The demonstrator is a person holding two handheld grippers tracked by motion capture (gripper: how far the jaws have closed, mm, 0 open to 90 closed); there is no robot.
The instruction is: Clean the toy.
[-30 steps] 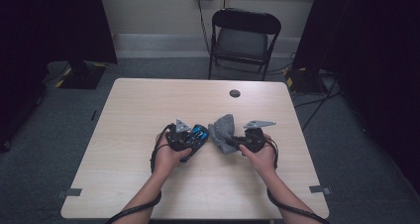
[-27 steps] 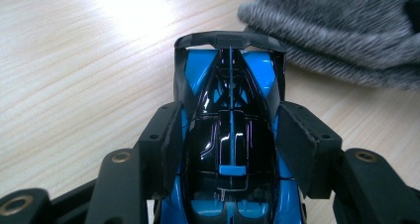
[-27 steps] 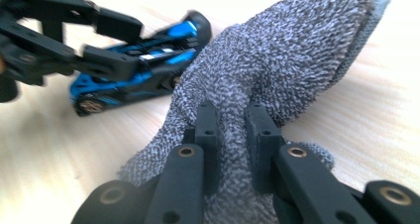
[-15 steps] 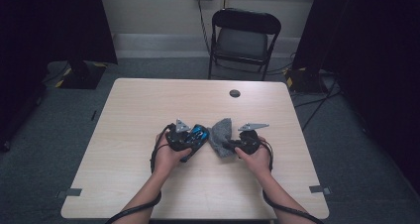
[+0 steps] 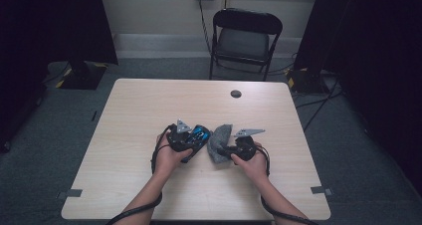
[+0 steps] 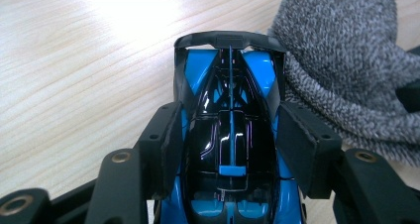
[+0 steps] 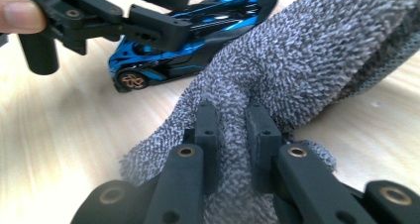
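Wooden surface (image 5: 149,115), seen from above, with a black folding chair (image 5: 245,36) beyond its far edge. Near the middle of the surface, a grey knitted cloth (image 7: 297,70) lies bunched, just beside a blue-and-black toy car (image 6: 230,135). Right gripper (image 7: 233,130): jaws drawn nearly together, clamped on a fold of the cloth. Left gripper (image 6: 230,149): jaws partly apart, pads pressed against both flanks of the toy car, whose wheel rests on the surface in the right gripper view.
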